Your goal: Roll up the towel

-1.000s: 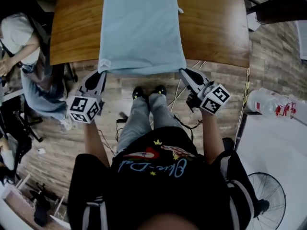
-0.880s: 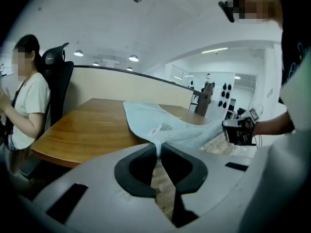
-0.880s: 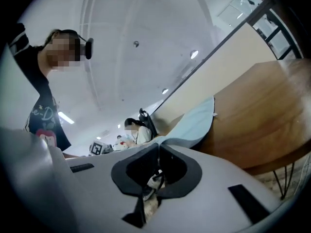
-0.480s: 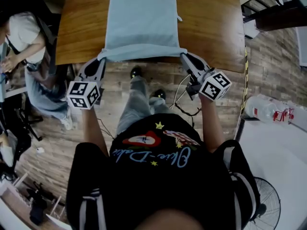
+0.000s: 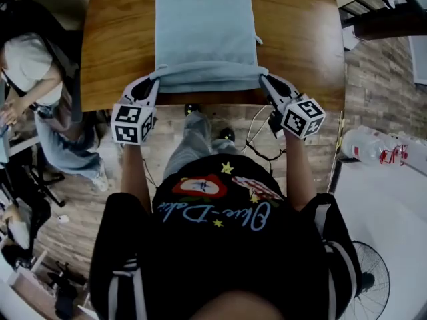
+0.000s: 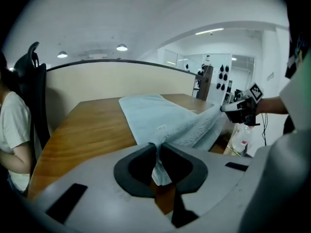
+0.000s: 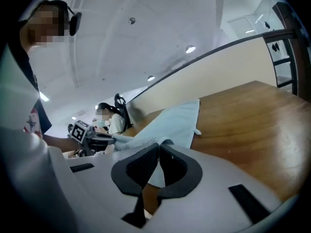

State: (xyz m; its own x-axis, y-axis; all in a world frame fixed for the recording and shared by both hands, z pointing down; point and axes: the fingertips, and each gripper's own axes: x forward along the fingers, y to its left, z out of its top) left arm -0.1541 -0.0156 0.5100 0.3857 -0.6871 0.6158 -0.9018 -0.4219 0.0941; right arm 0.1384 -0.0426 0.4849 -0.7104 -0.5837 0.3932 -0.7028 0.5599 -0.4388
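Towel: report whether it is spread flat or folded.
Mostly spread flat. Only the near edge of the towel is turned over, corners pinched by the left gripper and right gripper.

Your left gripper point(image 6: 158, 148) clamps the towel point(image 6: 150, 111) corner, lower centre; its edge stretches to your right gripper point(image 6: 237, 109), mid-right.

Dim, ceiling-lit frames — fisheye-warped edges, blurred near foreground.
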